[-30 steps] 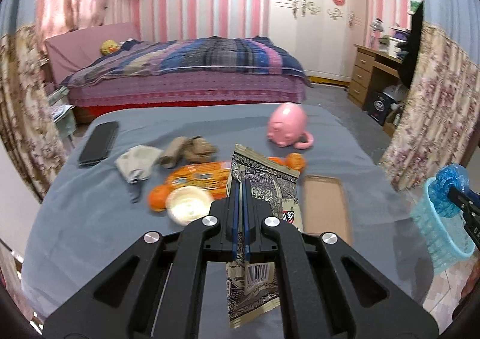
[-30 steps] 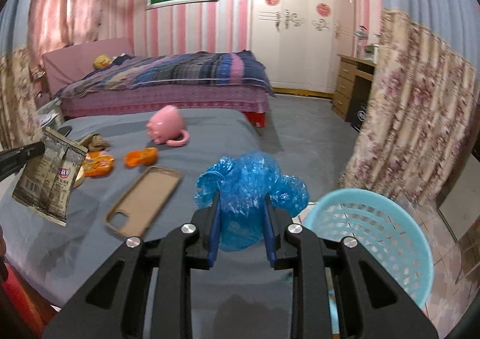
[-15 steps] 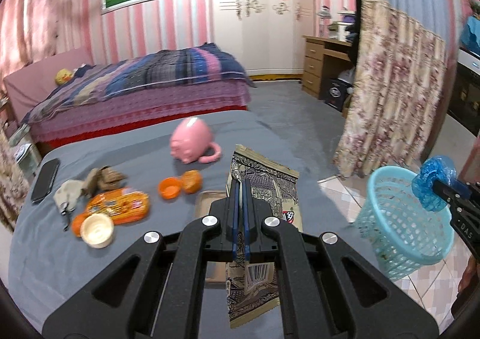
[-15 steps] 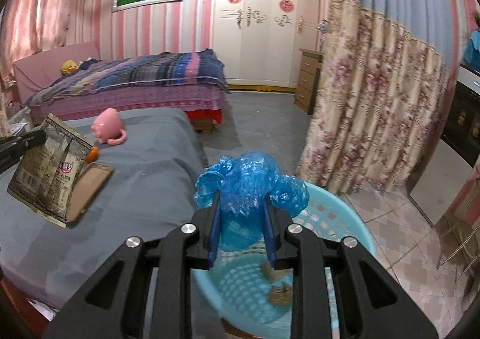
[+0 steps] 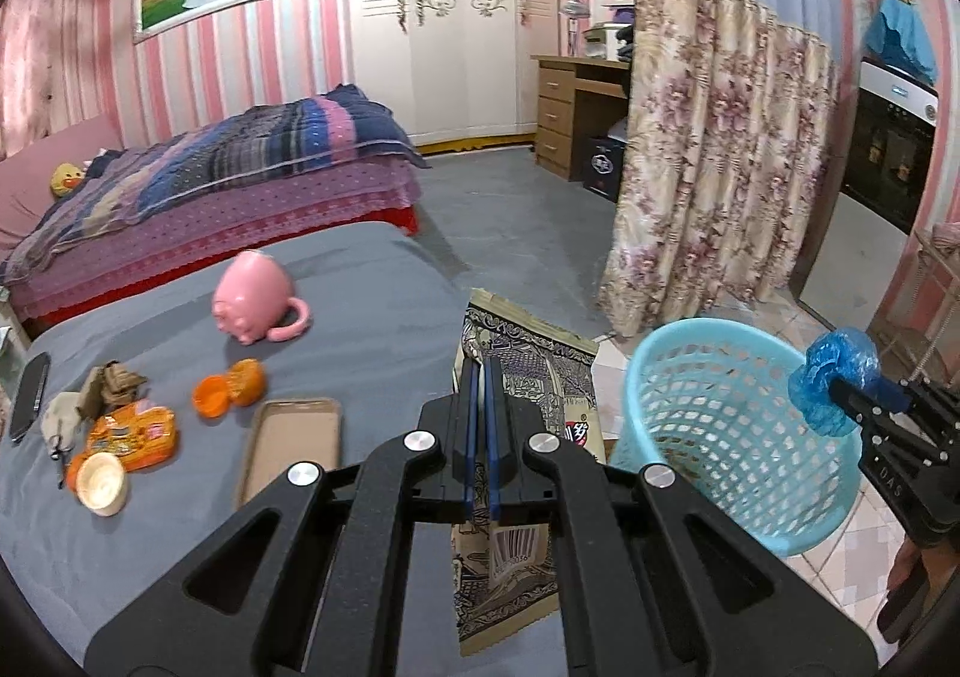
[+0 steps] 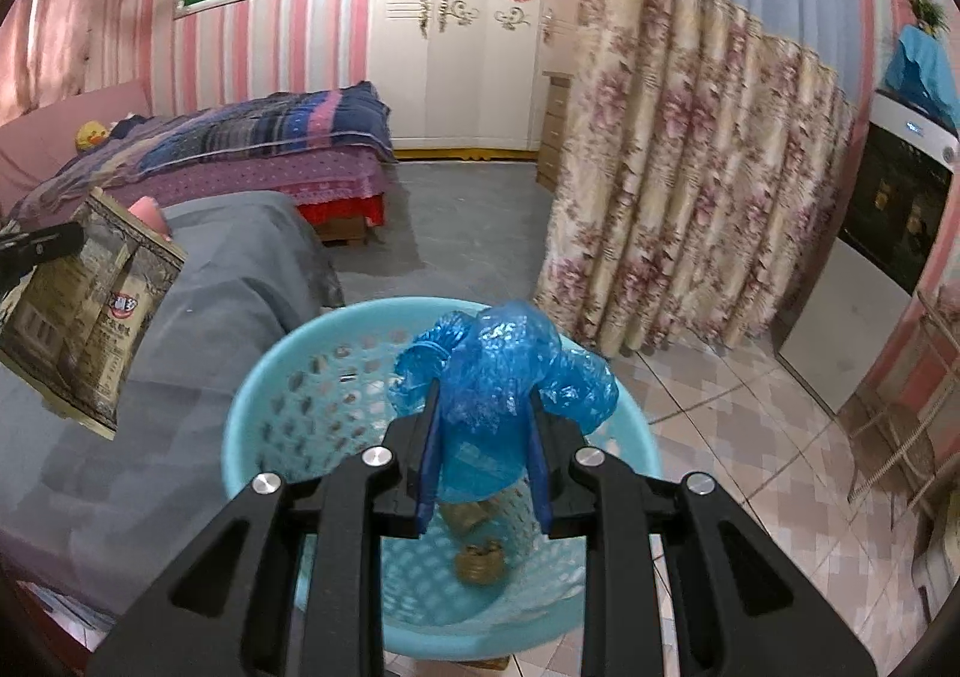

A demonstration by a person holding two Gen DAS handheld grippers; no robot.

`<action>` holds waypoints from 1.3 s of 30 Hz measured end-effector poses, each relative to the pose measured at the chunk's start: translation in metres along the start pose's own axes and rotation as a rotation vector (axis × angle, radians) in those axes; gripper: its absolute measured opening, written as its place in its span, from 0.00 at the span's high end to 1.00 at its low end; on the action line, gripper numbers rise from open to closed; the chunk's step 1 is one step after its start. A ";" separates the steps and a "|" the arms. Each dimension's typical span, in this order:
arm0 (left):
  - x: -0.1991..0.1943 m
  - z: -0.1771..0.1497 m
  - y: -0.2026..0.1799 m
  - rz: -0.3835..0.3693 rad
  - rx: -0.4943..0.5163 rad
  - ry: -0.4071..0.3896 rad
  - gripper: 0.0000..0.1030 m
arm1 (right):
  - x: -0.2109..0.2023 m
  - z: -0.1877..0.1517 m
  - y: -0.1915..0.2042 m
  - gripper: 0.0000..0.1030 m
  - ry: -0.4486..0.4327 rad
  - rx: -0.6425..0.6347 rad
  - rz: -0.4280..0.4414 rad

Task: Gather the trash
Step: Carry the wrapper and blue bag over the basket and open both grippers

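The right hand-held gripper (image 6: 480, 407) grips a crumpled blue plastic bag (image 6: 504, 365) directly above the open mouth of the light blue basket (image 6: 264, 395), which stands on the tiled floor beside the grey bed (image 5: 372, 281). A couple of brownish scraps (image 6: 477, 557), maybe crumpled paper, lie at the basket's bottom. The left hand-held gripper (image 5: 479, 419) is clenched on a patterned snack wrapper (image 5: 540, 371), held over the bed's edge, just beside the basket.
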State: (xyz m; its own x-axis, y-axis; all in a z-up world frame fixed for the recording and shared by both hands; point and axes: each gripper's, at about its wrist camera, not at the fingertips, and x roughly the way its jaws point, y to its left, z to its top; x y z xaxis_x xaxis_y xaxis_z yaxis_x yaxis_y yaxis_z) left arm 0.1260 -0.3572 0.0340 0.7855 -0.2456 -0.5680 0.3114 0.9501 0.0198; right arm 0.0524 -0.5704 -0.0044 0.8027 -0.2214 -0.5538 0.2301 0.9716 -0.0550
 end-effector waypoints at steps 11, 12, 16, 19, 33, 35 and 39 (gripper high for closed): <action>0.029 0.010 -0.043 -0.094 0.015 0.009 0.99 | -0.007 -0.008 -0.031 0.76 -0.007 0.056 -0.041; 0.032 0.012 -0.048 -0.101 0.018 0.011 0.99 | -0.006 -0.009 -0.031 0.76 -0.007 0.059 -0.042; 0.045 0.014 -0.070 -0.113 0.041 0.007 0.99 | -0.005 -0.012 -0.039 0.76 -0.006 0.083 -0.049; 0.054 0.012 -0.083 -0.117 0.060 0.007 0.99 | -0.002 -0.015 -0.046 0.76 0.002 0.099 -0.054; 0.066 0.005 -0.083 -0.079 0.080 0.018 0.43 | 0.006 -0.020 -0.050 0.76 0.016 0.109 -0.062; 0.062 0.006 -0.076 -0.057 0.080 0.006 0.30 | 0.007 -0.021 -0.046 0.76 0.017 0.112 -0.058; 0.052 0.009 -0.059 -0.032 0.075 -0.015 0.19 | 0.013 -0.019 -0.041 0.76 0.014 0.122 -0.045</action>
State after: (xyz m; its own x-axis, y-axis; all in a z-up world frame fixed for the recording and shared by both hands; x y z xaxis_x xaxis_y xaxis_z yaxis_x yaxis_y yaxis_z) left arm 0.1530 -0.4278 0.0111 0.7820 -0.2791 -0.5574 0.3752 0.9248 0.0634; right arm 0.0424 -0.6118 -0.0252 0.7824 -0.2625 -0.5647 0.3317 0.9431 0.0212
